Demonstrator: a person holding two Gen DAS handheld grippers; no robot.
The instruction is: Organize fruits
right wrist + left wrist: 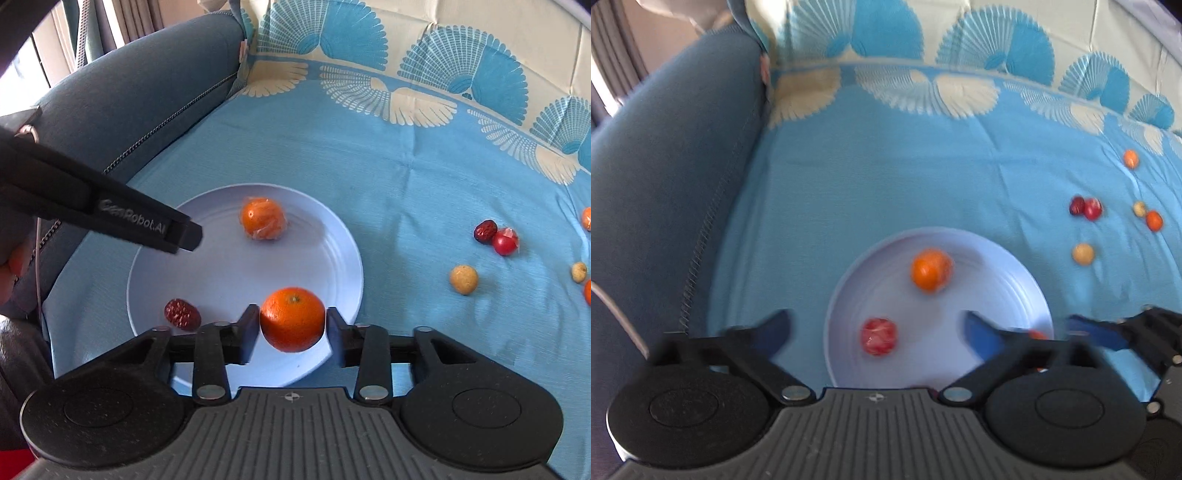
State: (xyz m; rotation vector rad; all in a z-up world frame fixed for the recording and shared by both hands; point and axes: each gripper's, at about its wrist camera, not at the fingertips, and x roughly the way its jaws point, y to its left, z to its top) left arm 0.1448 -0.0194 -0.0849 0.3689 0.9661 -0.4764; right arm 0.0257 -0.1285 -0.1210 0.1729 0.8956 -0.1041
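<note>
The right tongs pinch a bare orange between their two black fingers, one pad pressed to each side of the fruit, holding it over the near rim of the pale blue plate. On the plate lie a plastic-wrapped orange toward the far side and a wrinkled red date near the left edge; whether the held orange touches the plate cannot be told.

The left tongs stand spread wide over the near part of the same plate, with nothing between the blue-tipped fingers; in the right wrist view their black body reaches in over the plate's left side.

The plate rests on a blue patterned cloth covering a sofa seat, beside a grey-blue armrest. To the right on the cloth, well apart from the plate, are a second red date touching a wrapped red fruit, a tan round fruit, and more small fruits at the frame's edge.
</note>
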